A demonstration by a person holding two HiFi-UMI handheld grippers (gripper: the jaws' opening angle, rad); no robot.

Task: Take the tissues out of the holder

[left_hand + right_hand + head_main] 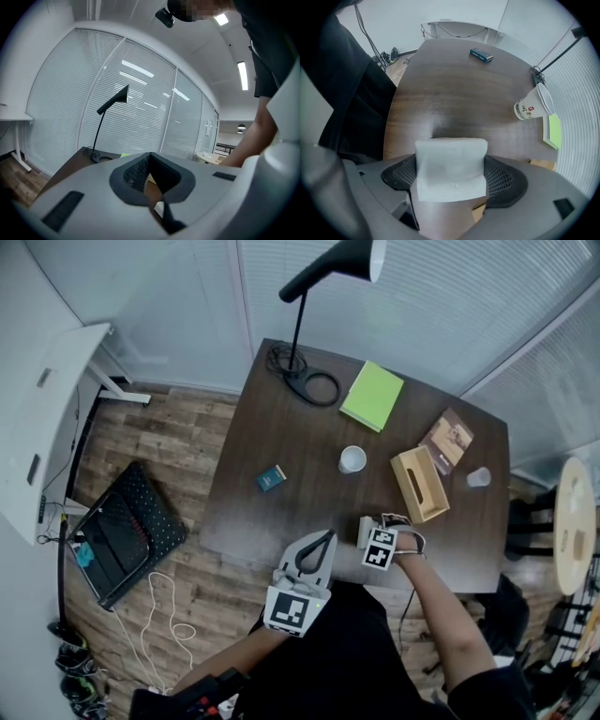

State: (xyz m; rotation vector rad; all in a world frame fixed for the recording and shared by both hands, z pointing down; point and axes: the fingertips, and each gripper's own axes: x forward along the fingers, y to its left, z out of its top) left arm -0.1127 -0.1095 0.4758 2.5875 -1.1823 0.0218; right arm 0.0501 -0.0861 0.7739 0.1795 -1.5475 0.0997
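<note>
The wooden tissue holder [419, 484] lies on the dark table [281, 427], right of centre, its slot facing up. My right gripper [366, 532] is low over the table's front edge, just left of the holder, shut on a folded stack of white tissues [450, 166]. In the right gripper view that stack fills the gap between the jaws of the right gripper [450, 159], and the holder [543, 164] shows only as a sliver at the right. My left gripper [327, 536] hangs at the front edge beside it. Its jaws meet at the tips [150, 157] with nothing between them.
A white paper cup [352, 459] stands mid-table, a small blue box [272, 478] to its left. A green notebook [372, 395] and a black desk lamp [302, 352] are at the back. A brown booklet [448, 439] and a clear cup [479, 477] flank the holder.
</note>
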